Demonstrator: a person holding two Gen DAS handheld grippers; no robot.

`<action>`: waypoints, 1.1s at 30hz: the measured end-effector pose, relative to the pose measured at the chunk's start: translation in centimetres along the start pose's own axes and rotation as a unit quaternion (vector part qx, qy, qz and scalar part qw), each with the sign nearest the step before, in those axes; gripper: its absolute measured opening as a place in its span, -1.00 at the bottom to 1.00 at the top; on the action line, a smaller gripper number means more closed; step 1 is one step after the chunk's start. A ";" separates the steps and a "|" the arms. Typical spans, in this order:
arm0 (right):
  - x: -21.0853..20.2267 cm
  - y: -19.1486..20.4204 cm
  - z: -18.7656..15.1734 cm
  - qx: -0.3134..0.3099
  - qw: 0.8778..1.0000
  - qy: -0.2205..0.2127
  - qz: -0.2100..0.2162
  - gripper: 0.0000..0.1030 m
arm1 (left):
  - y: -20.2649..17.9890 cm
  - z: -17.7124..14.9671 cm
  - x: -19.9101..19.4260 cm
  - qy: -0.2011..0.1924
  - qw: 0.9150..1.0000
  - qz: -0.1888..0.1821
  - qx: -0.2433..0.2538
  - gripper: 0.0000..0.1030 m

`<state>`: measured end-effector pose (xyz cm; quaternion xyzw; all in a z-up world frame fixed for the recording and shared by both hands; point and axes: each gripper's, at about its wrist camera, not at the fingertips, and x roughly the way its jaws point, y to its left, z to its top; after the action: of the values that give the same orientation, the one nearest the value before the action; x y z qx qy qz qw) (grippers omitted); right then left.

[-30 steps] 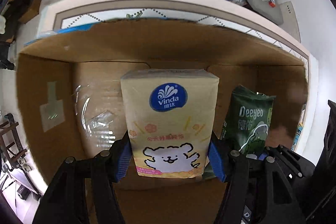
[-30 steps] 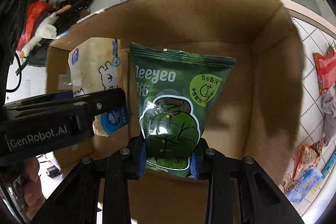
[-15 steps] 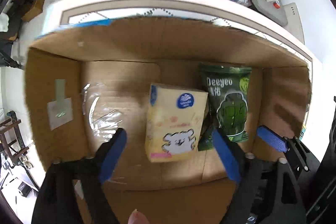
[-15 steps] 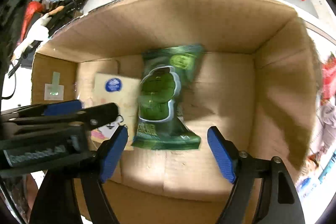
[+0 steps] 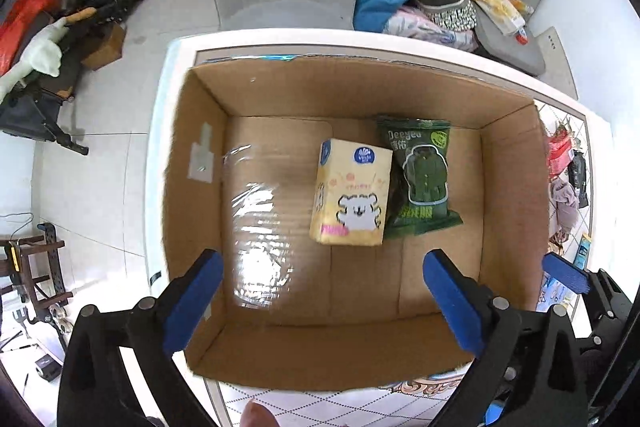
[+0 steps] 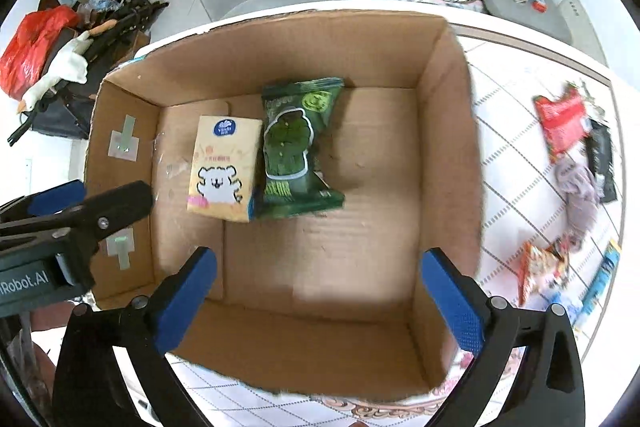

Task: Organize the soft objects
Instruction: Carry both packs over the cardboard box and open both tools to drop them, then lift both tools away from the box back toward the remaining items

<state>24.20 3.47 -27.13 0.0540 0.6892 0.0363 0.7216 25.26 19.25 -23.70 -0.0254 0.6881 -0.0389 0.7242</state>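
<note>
**Hovering over an open carton: two released packs and both grippers spread wide**

Looking straight down, both wrist views show a white table (image 5: 160, 131) with a tiled-pattern top. On it stands a brown cardboard box (image 5: 200, 351), open at the top, its floor partly covered by a glossy strip of clear tape (image 5: 256, 223). Toward 3 o'clock of the box in the right wrist view, loose soft items (image 6: 576, 183) lie scattered on the table, well apart from the carton.

Inside the box, slightly toward 12 o'clock of its floor, lies a yellow tissue pack (image 5: 352, 195) printed with a white bear. At its 3 o'clock side, touching it, lies a green wipes pack (image 5: 424, 171); the tissue pack's edge overlaps the green pack's edge in both views.

The left gripper (image 5: 320, 301) hangs above the box, blue pads spread wide; its jaws have just been opening, and nothing is between them. The right gripper (image 6: 324, 297) is likewise spread wide after just opening, with nothing between its pads. Neither gripper touches either pack.
</note>
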 end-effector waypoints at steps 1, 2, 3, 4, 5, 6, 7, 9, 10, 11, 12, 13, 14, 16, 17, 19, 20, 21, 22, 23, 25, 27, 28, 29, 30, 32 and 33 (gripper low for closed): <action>-0.4 0.1 -0.4 0.000 1.000 -0.005 -0.003 1.00 | 0.1 -0.6 -0.6 -0.007 1.000 0.000 -0.001 0.99; -0.6 0.3 -0.7 -0.002 1.000 -0.010 -0.008 1.00 | -0.2 -0.8 -0.9 -0.012 1.000 0.002 -0.003 0.99; -1.2 0.4 -1.3 -0.003 1.000 -0.017 -0.016 1.00 | 0.0 -1.5 -1.6 -0.021 1.000 0.006 -0.003 0.99; -1.7 0.4 -1.8 -0.003 1.000 -0.021 -0.018 1.00 | -0.4 -1.6 -1.8 -0.027 1.000 0.009 -0.003 0.99; -2.3 0.4 -2.2 -0.003 1.000 -0.024 -0.017 1.00 | -0.4 -2.4 -2.7 -0.040 0.999 0.013 -0.001 0.99; -2.9 0.4 -2.7 -0.003 0.999 -0.029 -0.018 1.00 | -0.6 -2.9 -3.3 -0.047 0.999 0.015 0.000 0.99; -3.7 0.5 -3.4 -0.007 0.999 -0.035 -0.023 1.00 | -0.7 -3.3 -3.8 -0.053 0.998 0.017 0.001 0.99; -4.8 0.9 -4.5 -0.009 0.999 -0.044 -0.023 1.00 | -0.8 -4.6 -5.1 -0.065 0.998 0.015 0.002 0.99; -5.3 1.0 -5.0 -0.011 0.999 -0.048 -0.023 1.00 | -0.8 -5.2 -5.8 -0.072 0.997 0.012 0.003 0.99; -5.9 1.1 -5.6 -0.013 0.998 -0.051 -0.024 1.00 | -0.9 -5.7 -6.5 -0.076 0.997 0.012 0.003 0.99; -6.5 1.2 -6.1 -0.013 0.998 -0.056 -0.024 1.00 | -1.0 -6.4 -7.2 -0.084 0.996 0.011 0.004 0.99; -7.4 1.3 -6.9 -0.014 0.998 -0.063 -0.020 1.00 | -1.0 -6.9 -7.9 -0.090 0.996 0.012 0.006 0.99; -7.9 1.5 -7.4 -0.015 0.997 -0.067 -0.019 1.00 | -1.1 -7.5 -8.5 -0.096 0.995 0.015 0.008 0.99; -9.5 1.6 -8.6 -0.017 0.996 -0.081 -0.016 1.00 | -1.2 -8.5 -9.7 -0.104 0.994 0.014 0.012 0.99; -10.3 1.6 -9.2 -0.017 0.996 -0.087 -0.013 1.00 | -1.2 -9.1 -10.3 -0.109 0.994 0.013 0.014 0.99; -11.6 1.7 -10.2 -0.016 0.995 -0.096 -0.007 1.00 | -1.4 -10.0 -11.3 -0.116 0.993 0.015 0.017 0.99; -12.0 1.7 -10.6 -0.016 0.995 -0.101 -0.006 1.00 | -1.4 -10.4 -11.7 -0.117 0.993 0.017 0.019 0.99; -12.6 1.7 -11.0 -0.016 0.994 -0.105 -0.004 1.00 | -1.5 -10.8 -12.2 -0.121 0.992 0.019 0.018 0.99; -13.1 1.6 -11.4 -0.014 0.994 -0.108 0.002 1.00 | -1.6 -11.2 -12.6 -0.123 0.992 0.016 0.016 0.99; -13.6 1.5 -11.8 -0.014 0.994 -0.111 0.008 1.00 | -1.6 -11.4 -12.8 -0.124 0.992 0.014 0.016 0.99; -14.3 1.5 -12.4 -0.016 0.993 -0.114 0.015 1.00 | -1.9 -11.9 -13.5 -0.129 0.991 0.015 0.014 0.99; -14.9 1.1 -12.8 -0.015 0.993 -0.116 0.026 1.00 | -2.4 -12.4 -14.1 -0.135 0.991 0.014 0.013 0.99; -15.1 0.9 -12.9 -0.014 0.993 -0.117 0.030 1.00 | -2.8 -12.4 -14.4 -0.136 0.991 0.013 0.013 0.99; -15.4 0.5 -13.0 -0.012 0.992 -0.119 0.035 1.00 | -3.0 -12.5 -14.6 -0.137 0.990 0.011 0.012 0.99; -15.5 0.2 -13.0 -0.010 0.992 -0.120 0.037 1.00 | -3.6 -12.5 -14.9 -0.139 0.990 0.006 0.012 0.99; -16.0 -0.9 -13.1 -0.001 0.991 -0.124 0.045 1.00 | -5.2 -12.4 -15.4 -0.142 0.990 0.007 0.021 0.99; -16.1 -2.0 -13.1 0.008 0.991 -0.124 0.050 1.00 | -6.2 -12.2 -15.4 -0.142 0.989 0.007 0.027 0.99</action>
<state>10.29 -0.22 -11.98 0.0988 0.5908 0.0598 0.7985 12.17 14.68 -8.45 -0.0064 0.5771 -0.0483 0.8152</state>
